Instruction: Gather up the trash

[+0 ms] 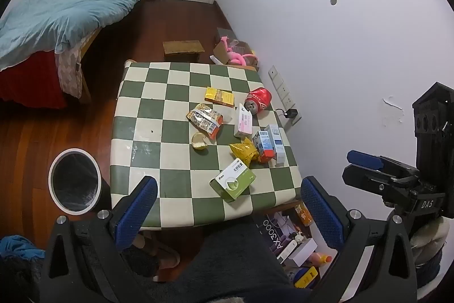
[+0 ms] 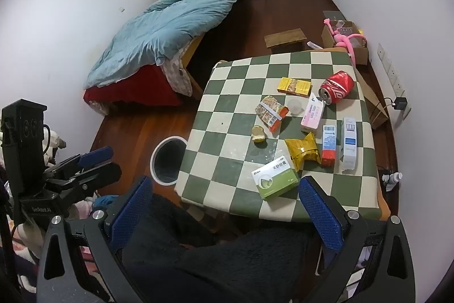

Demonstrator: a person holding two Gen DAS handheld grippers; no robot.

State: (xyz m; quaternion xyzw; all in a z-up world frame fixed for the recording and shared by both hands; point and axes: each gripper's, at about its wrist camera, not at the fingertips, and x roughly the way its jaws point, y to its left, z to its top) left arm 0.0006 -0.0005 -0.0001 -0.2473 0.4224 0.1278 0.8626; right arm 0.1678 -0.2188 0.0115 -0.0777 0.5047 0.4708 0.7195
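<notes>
Both claws hang released and empty above the bench's near edge; the green box (image 2: 275,177) lies closest, just ahead of the right claw (image 2: 225,210) by the near edge, long axis slanting toward the far right corner, the left claw (image 1: 228,213) hardly farther, bin (image 1: 75,181) on the floor off the left edge.

White letters "DAS" on black body of right gripper (image 1: 366,165), seen from left wrist camera. "AX3000", upside down, on dark box (image 1: 273,239) under table. Chinese words "天舒胶囊" on green-and-white box (image 1: 232,183) near table's front edge. Small pale writing on black body of left gripper (image 2: 98,161), too blurry to read fully.
</notes>
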